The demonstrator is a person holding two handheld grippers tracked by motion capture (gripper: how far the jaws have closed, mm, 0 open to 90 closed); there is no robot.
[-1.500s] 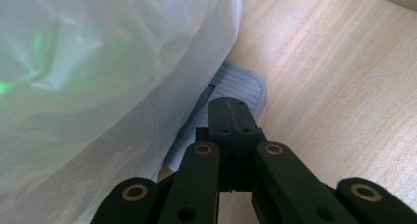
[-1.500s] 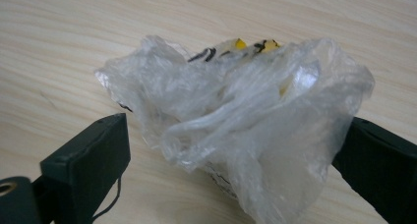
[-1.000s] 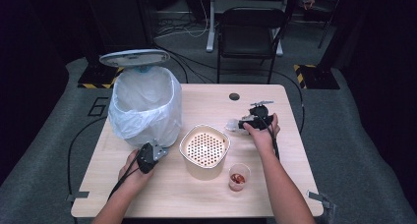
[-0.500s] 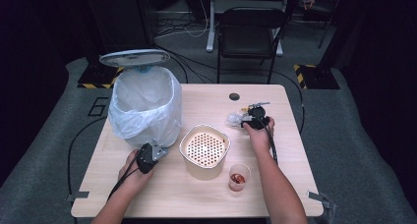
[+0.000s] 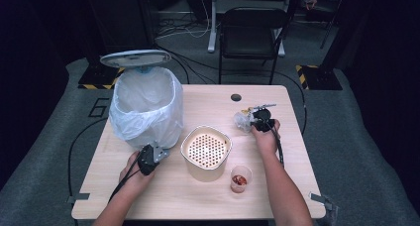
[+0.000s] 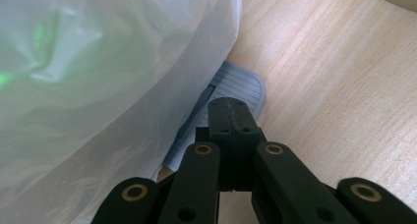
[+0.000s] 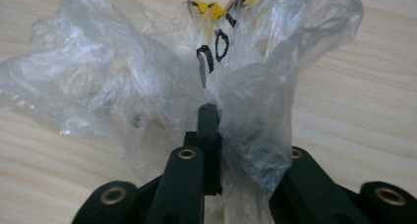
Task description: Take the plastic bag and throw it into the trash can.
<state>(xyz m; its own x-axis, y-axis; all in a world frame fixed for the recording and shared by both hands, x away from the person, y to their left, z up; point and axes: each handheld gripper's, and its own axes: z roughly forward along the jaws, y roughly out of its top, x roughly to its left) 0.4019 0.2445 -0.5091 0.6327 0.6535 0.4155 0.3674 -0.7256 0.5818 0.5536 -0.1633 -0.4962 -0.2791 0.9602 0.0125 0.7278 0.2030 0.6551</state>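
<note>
High view: overhead, facing forward-down. Gripper views: close, low along black jaws; all share the pale wooden table.

Wrapper on table, pinched in right gripper jaws, which just closed. Basket left of it, cup nearer the person. Bin just beyond left gripper, pedal under its tips.

This is probably a recording studio or lab: black curtains are hanging around a lone wooden table, cables are trailing over grey carpet, and a folding chair is standing behind the table.
</note>
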